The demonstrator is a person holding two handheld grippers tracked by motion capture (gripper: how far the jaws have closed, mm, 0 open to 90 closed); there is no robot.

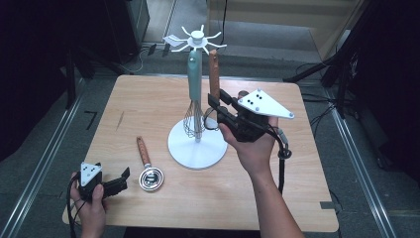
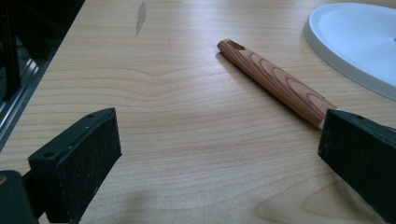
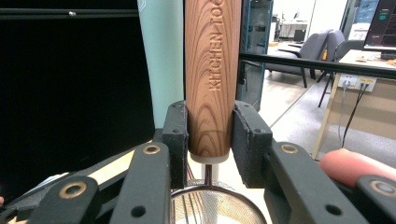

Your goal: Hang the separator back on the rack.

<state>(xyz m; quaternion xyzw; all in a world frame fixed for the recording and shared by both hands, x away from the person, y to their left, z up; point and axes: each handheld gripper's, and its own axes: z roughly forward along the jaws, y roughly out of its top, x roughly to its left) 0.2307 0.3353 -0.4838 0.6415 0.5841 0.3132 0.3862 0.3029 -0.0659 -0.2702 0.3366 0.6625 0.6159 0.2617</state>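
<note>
Nearest us, our left gripper [image 1: 118, 181] rests with jaws spread, just left of a wooden-handled strainer [image 1: 147, 168] lying before the white stand [image 1: 197, 144]. Beside the stand's pole, our right gripper [image 3: 210, 140] pinches a wooden handle [image 3: 212, 70] engraved "KITCHEN TOO…". A mint-handled whisk [image 1: 194, 94] hangs from the stand.
</note>
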